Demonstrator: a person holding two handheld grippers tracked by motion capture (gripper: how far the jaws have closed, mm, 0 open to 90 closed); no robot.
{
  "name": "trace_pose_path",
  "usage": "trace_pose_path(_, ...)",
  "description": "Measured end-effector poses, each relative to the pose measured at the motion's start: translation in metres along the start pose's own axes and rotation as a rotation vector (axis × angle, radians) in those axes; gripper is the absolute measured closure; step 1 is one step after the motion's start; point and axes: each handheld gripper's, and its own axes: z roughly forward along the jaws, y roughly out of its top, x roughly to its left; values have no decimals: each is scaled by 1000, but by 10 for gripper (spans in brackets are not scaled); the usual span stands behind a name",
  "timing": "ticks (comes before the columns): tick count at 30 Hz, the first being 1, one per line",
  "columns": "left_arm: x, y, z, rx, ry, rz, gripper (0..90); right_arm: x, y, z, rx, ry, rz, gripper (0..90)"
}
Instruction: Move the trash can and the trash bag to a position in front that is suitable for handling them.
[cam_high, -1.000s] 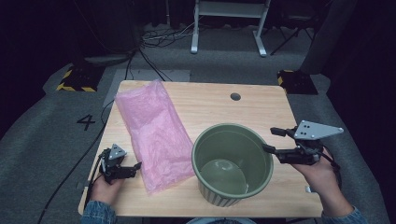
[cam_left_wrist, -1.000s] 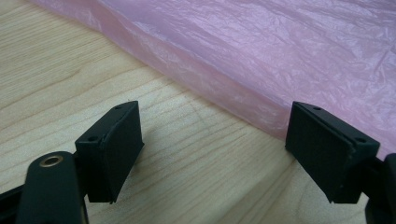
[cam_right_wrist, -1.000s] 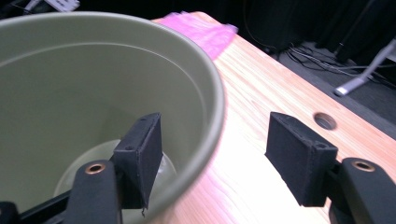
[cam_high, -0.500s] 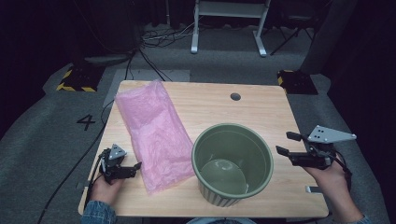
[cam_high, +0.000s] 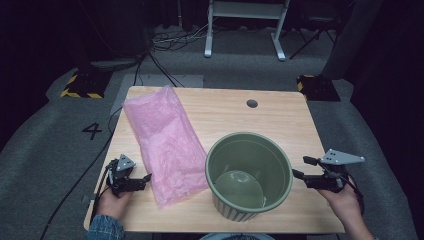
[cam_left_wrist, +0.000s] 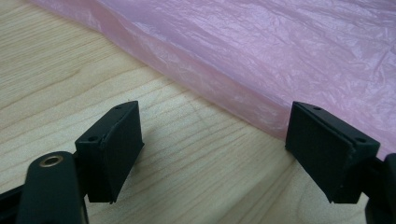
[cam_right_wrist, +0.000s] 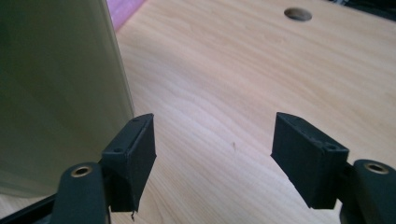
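We see the green pot (cam_high: 249, 175) standing upright near the tabletop's (cam_high: 280, 120) front edge, right of middle. The pink plastic bag (cam_high: 167, 142) lies flat from the far left corner toward the front, beside the pot. Our right tongs (cam_high: 299, 167) have just been opening, jaws wide with nothing between them, beside the pot's wall. Our left tongs (cam_high: 145, 178) gape empty at the bag's edge.

— What's the pink thing?
— A thin, crinkled, translucent pink plastic bag (cam_high: 165, 140), lying flat on the left of the light wooden tabletop (cam_high: 240, 117), running from the far left corner toward the near middle.

— And the tub?
— A round, ribbed, olive-green plastic pot (cam_high: 248, 175), upright and empty, near right, its left side touching the bag's near edge.
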Motion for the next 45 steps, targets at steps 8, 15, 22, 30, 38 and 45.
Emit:
trace_pose_path(8,0,0,0,0,0,0,186,-6,-33,16,29,-30,60,331)
trace_pose_path(15,0,0,0,0,1,-1,186,-7,-56,29,57,-73,72,338)
trace_pose_path(22,0,0,0,0,2,-2,187,-9,-73,36,81,-95,78,342)
trace_pose_path(30,1,0,0,-8,8,-10,208,-7,-74,36,77,-101,83,312)
trace_pose_path(38,3,1,-1,-15,20,-38,257,-7,-74,37,81,-104,85,304)
trace_pose_path(45,13,10,-5,-28,22,-98,292,-7,-74,37,81,-102,83,297)
